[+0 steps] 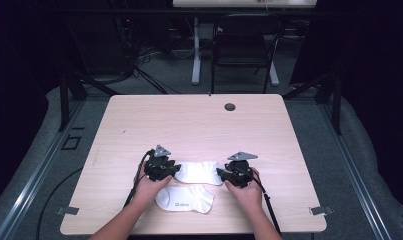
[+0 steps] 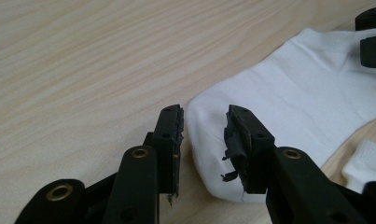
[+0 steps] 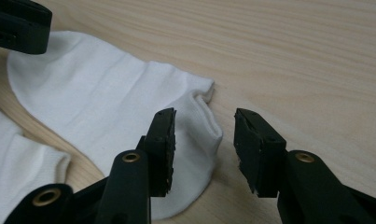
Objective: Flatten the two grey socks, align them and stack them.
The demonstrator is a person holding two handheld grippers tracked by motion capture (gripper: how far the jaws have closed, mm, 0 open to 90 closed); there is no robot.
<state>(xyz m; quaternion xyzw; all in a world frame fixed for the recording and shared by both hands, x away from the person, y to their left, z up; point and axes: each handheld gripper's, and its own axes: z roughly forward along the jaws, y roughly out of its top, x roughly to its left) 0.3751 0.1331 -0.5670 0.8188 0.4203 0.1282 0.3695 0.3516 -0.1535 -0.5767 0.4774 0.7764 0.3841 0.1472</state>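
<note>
Near the front edge of the table [image 1: 139, 115] lie two white socks, and I have a hand-held gripper at each end of the farther sock [image 1: 201, 171]. It lies flat and stretched crosswise, which I judge is why I stand at both ends: to lay it out straight beside its mate. My left hand-held gripper [image 2: 204, 123] has its jaws parted around the rounded toe, pads not pressing on the cloth. My right hand-held gripper [image 3: 204, 126] is likewise parted, one jaw over the cuff end, the other over bare wood; nothing is held. The nearer sock [image 1: 185, 198] lies just beside the first, between my hands [image 1: 148, 189], close to the table's front edge. Beyond the socks the wood runs bare to a small round grommet [image 1: 230, 107], so I have plenty of room forward and sideways, little toward me.
</note>
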